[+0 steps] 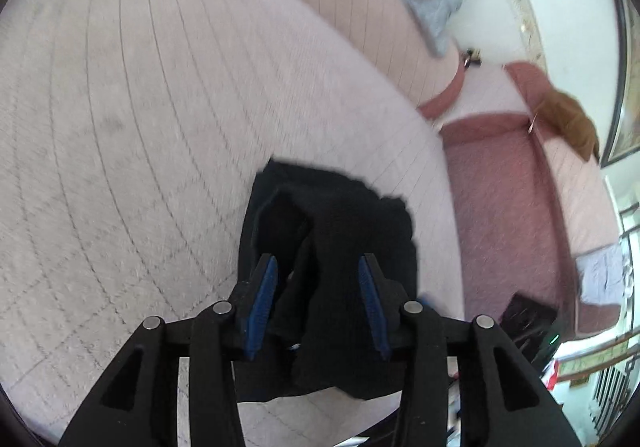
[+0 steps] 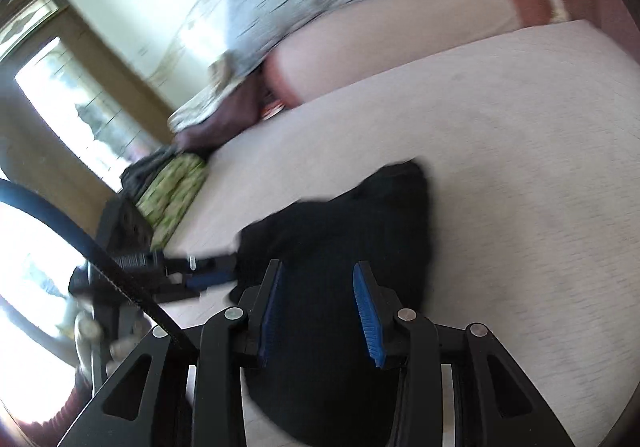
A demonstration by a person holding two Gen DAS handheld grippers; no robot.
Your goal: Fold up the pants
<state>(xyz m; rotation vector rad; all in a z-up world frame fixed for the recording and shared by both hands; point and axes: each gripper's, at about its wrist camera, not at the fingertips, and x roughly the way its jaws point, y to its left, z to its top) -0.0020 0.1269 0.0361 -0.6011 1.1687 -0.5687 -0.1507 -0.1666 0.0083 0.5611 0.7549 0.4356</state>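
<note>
Both tongs [image 1: 318,267] [image 2: 318,273] parted over black pants [image 2: 360,215] on bed [image 1: 120,107].

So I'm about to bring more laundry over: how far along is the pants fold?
Done: the black pants lie gathered into a compact bundle on the pink bedcover. In hand: nothing is gripped; the left claw and right claw are open over the cloth. Left: possibly a final tidy; blur hides the edges.

Each wrist camera looked close down along its own claw; both views shared the black pants [image 1: 332,215] on the bed [image 1: 140,87].
</note>
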